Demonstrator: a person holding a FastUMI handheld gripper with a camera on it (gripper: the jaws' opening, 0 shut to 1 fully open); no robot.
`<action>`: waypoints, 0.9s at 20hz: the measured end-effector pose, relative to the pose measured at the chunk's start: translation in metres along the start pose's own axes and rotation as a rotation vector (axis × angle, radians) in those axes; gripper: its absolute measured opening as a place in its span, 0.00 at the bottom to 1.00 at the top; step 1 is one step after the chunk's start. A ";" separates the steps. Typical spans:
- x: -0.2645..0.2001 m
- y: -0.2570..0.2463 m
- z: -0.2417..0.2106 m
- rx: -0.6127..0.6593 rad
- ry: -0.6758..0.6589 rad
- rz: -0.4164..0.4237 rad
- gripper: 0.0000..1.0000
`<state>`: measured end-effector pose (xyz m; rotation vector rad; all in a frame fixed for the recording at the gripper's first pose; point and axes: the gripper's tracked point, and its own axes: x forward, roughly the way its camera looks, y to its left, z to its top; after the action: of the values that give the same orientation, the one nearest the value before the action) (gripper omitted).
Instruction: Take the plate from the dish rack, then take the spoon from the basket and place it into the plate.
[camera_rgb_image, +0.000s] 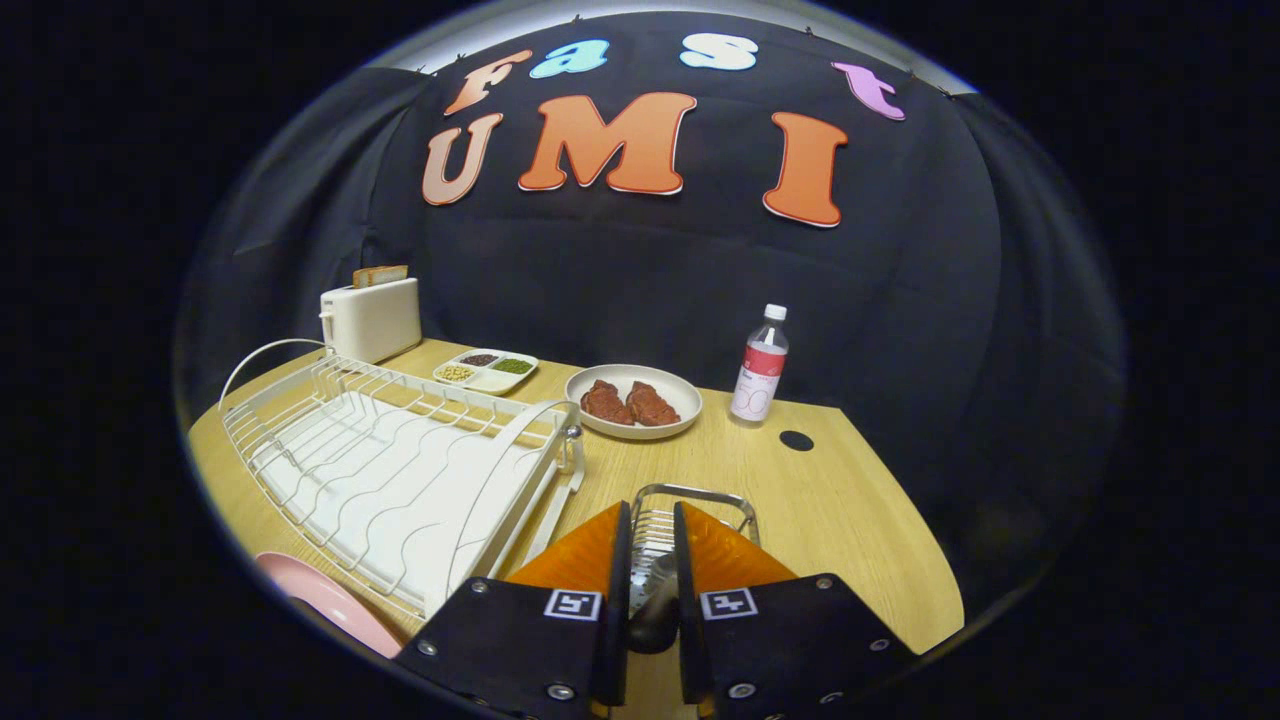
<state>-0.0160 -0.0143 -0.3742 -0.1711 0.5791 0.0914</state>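
The claw (652, 590) is clamping a spoon (650, 600) over the wire basket (700, 500). A pink plate (330, 600) is lying beside the dish rack (400, 470); the bottle (760, 365) label is reading too small.

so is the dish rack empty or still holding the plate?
Empty: the dish rack has bare slots, and a pink plate lies on the table beside it. The gripper jaws close around a spoon handle.

The wooden table (850, 500) carries a dish rack (400, 480), toaster (370, 318), divided tray (486, 370), bowl (634, 401), bottle (759, 367), basket (690, 510) and pink plate (330, 602).
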 end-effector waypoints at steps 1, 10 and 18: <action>-0.001 0.000 0.003 0.021 0.004 0.010 0.20; -0.009 -0.005 0.046 0.086 -0.029 0.064 0.18; -0.020 -0.005 0.088 0.072 -0.045 0.092 0.18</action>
<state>0.0153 -0.0039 -0.2905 -0.0724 0.5447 0.1626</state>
